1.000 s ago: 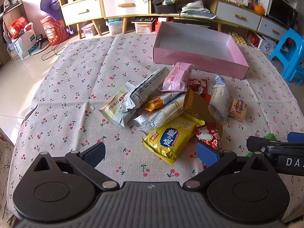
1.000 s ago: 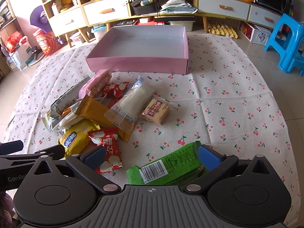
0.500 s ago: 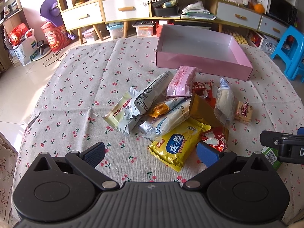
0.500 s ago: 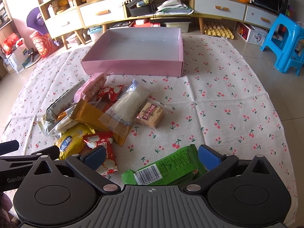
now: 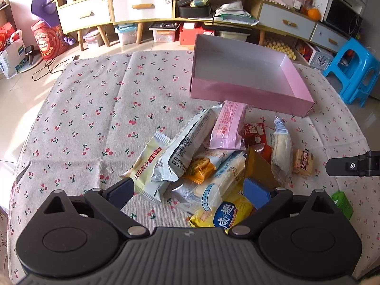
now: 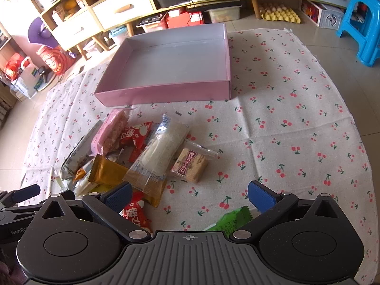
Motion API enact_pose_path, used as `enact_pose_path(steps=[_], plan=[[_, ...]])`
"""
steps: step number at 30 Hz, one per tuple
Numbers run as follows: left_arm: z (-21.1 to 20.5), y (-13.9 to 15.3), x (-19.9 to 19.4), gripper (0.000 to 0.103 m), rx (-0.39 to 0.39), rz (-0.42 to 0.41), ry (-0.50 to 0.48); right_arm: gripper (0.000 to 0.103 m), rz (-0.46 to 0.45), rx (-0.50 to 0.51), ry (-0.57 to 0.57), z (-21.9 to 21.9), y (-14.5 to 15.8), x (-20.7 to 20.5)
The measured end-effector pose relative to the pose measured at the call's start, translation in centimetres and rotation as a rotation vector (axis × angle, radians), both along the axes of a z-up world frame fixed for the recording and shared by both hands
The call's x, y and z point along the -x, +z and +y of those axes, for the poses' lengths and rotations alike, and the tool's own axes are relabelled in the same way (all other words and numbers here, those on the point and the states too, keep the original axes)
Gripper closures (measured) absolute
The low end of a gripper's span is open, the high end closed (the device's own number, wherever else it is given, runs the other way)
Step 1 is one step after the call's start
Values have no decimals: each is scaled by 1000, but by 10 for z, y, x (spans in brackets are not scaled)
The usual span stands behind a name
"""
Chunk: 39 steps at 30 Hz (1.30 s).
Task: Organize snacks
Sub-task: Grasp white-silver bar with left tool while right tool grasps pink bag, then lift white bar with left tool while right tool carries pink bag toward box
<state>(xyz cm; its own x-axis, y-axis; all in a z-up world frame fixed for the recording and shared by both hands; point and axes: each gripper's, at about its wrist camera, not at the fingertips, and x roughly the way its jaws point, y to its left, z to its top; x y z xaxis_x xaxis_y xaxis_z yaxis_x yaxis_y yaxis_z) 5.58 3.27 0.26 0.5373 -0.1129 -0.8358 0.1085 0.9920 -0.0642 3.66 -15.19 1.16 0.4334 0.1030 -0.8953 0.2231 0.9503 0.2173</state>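
A cherry-print cloth (image 5: 95,109) is spread over the floor, and a pink box (image 6: 166,90) lies open on it — taken here as the landmark. Nothing is seen inside the box.

Left of the box's near wall, and nearer the camera, a pile of snacks (image 5: 201,161) is heaped. At its left edge a cream packet (image 5: 147,166) is overlapped by a silver packet (image 5: 187,144); a pink packet (image 5: 228,125) is propped just before the box wall. Nearer still, a yellow packet (image 5: 228,216) lies under the left gripper (image 5: 190,190), whose jaws are spread wide and are closing, with packets of the pile lying below and between the pads but none pressed.

Toward the right of the pile a clear packet (image 6: 161,152) lies aslant, and a small biscuit packet (image 6: 190,166) touches its right side. A red packet (image 6: 135,213) shows by the left pad of the right gripper (image 6: 190,194), whose jaws are held wide apart over bare cloth — nothing is clamped. A green packet (image 6: 230,220) lies at its base, well apart from the box.
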Motion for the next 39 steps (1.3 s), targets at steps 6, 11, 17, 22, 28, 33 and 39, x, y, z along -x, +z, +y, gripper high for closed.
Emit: enact_pose_path(steps=[6, 11, 17, 22, 28, 33, 39], plan=[[12, -9, -34, 18, 49, 64, -5, 0, 19, -222, -53, -9, -15, -30], [26, -20, -50, 30, 108, 91, -13, 0, 2, -437, -51, -10, -24, -49], [44, -31, -64, 46, 277, 131, -3, 10, -28, -498, -25, 9, -24, -72], [44, -38, -67, 59, 361, 172, -21, 35, -36, -529, -27, 25, -33, -89], [45, -39, -71, 64, 339, 170, -22, 51, 12, -423, -34, 49, -47, -103], [45, -39, -70, 64, 318, 160, -18, 57, 23, -365, -42, 63, -55, -104], [41, -39, -69, 67, 285, 150, -21, 70, 21, -303, -28, 75, -64, -99]])
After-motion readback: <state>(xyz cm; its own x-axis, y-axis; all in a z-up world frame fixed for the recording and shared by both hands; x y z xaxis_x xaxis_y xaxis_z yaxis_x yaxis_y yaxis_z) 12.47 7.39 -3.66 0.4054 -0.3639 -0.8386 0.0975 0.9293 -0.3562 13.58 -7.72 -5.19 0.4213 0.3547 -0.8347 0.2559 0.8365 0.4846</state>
